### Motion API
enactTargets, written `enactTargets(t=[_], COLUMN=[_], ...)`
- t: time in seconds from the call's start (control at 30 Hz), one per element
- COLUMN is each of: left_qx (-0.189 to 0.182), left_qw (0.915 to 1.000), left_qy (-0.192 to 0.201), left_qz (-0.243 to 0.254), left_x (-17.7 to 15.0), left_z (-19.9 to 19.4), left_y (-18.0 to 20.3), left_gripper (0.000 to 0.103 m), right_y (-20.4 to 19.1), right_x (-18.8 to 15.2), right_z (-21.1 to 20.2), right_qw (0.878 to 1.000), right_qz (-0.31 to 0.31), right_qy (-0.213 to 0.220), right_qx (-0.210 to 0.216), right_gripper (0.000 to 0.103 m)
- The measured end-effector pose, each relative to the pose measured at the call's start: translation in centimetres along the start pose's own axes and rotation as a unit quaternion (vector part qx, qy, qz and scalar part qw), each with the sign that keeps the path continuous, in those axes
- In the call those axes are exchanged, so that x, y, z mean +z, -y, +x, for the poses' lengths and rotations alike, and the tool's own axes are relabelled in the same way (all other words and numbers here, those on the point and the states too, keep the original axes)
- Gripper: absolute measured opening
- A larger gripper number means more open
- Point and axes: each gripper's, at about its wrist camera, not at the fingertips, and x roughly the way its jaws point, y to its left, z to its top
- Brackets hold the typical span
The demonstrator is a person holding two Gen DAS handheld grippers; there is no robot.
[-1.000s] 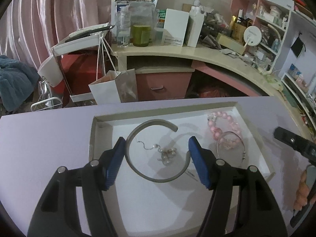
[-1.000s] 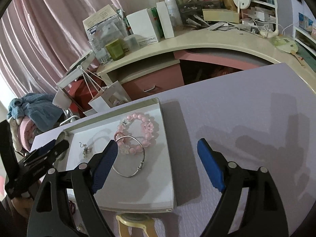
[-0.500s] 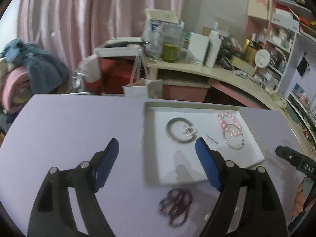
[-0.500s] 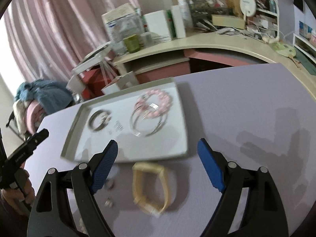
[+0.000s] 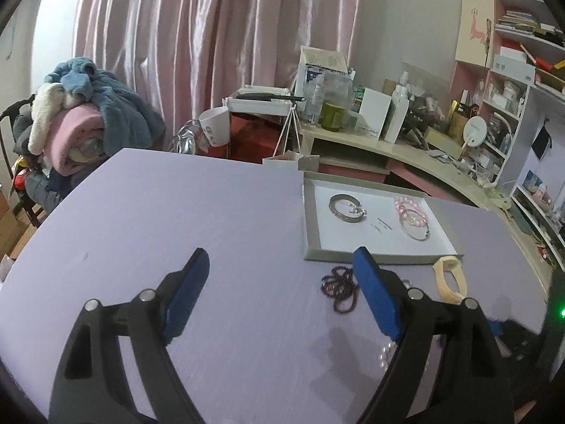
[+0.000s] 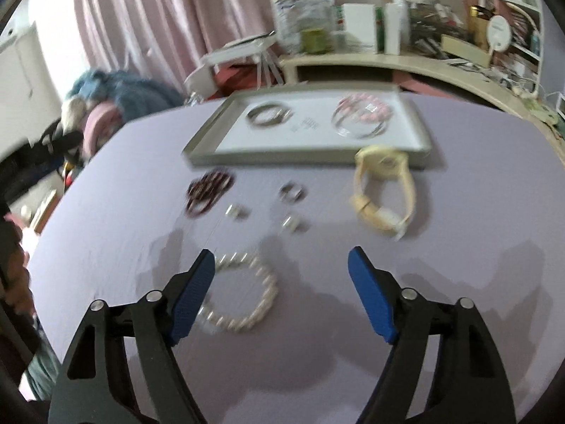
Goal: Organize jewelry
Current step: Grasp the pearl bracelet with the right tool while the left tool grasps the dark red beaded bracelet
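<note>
Lavender table (image 6: 476,247), tray (image 6: 226,152), pearl bracelet (image 6: 261,293) loose

Left gripper (image 5: 280,272) wide (right gripper (image 6: 281,268) seemingly closing)

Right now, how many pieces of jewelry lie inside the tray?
4, as far as I can tell: a grey bangle with small earrings inside it at left; a pink bead bracelet and thin silver bangle overlapping at right.
</note>
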Motion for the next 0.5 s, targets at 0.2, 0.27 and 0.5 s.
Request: enactTargets(t=[0.2, 0.27, 0.5], left_qx=[0.003, 0.003, -0.008], left_qw=[1.0000, 1.0000, 0.9998], left_qy=[0.003, 0.000, -0.019], left_qz=[-0.005, -0.006, -0.002], left_x=[-2.1, -2.5, -3.0], left_z=[-3.1, -3.4, -2.5], left_y=[-0.8, -0.9, -0.7], left_gripper=[0.083, 0.083, 0.085], right_y=[-0.8, -0.7, -2.2], right_x=[-1.5, -1.5, -1.4], right_z=[1.7, 2.4, 2.7], right_qw=[0.999, 0.998, 0.995], right_qz=[-0.004, -0.001, -0.052], right_qy=[-0.036, -0.044, -0.058], right_qx=[-0.025, -0.039, -0.064], right_gripper=[0.053, 0.051, 0.010])
